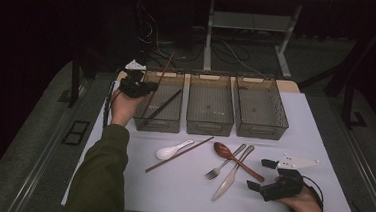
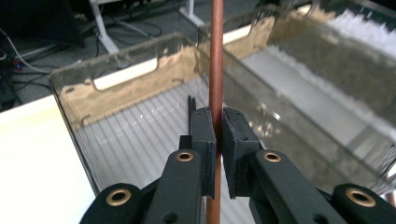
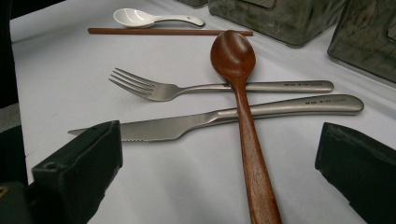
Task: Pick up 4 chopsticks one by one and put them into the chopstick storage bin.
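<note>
I've got the left gripper (image 1: 144,86) pinching the brown chopstick (image 2: 215,70) over the left bin (image 1: 174,126), tip angled down so it can drop in beside the dark chopstick (image 1: 166,104) already there. My right gripper (image 1: 261,175) waits, jaws spread, facing the wooden spoon (image 3: 240,107).

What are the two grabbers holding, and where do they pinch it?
The left gripper pinches a brown chopstick partway along its shaft, over the leftmost bin. The right gripper holds nothing; its jaws stand open near the wooden spoon.
</note>
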`<action>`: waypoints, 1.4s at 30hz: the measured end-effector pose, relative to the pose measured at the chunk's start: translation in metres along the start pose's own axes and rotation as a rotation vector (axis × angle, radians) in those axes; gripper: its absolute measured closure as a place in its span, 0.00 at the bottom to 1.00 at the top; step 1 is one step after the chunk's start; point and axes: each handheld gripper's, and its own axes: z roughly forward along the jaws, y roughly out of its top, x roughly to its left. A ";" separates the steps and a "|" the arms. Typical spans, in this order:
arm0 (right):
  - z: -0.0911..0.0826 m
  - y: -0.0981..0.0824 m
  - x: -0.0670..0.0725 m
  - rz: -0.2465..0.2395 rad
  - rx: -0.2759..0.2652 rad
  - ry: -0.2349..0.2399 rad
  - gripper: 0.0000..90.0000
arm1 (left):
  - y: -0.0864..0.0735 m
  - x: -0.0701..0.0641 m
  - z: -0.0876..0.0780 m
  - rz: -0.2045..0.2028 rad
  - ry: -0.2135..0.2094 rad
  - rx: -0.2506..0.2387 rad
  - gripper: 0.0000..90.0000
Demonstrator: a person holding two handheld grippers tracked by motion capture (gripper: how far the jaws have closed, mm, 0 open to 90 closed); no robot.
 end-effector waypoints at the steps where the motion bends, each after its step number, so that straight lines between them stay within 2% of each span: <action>1: 0.000 0.000 0.000 -0.001 0.000 0.001 0.01 | -0.001 0.001 0.001 0.006 0.001 0.014 0.92; 7: 0.000 0.000 0.000 0.002 0.001 0.000 0.01 | -0.007 0.003 0.007 0.005 0.013 0.077 0.92; 14: 0.000 0.000 0.000 0.003 0.004 0.001 0.01 | -0.016 0.007 0.015 -0.031 0.019 0.115 0.92; 21: 0.000 0.000 0.000 -0.002 0.004 0.003 0.01 | -0.019 0.009 0.019 -0.050 0.051 0.131 0.91; 25: 0.000 0.000 0.000 -0.001 0.003 0.003 0.01 | -0.019 0.009 0.019 -0.041 0.058 0.127 0.82; 40: 0.000 0.000 0.001 -0.005 0.006 0.004 0.01 | -0.015 -0.001 0.016 -0.033 -0.011 0.085 0.59; 42: 0.001 0.000 0.001 -0.003 0.006 0.003 0.01 | -0.014 -0.004 0.013 -0.028 -0.034 0.080 0.56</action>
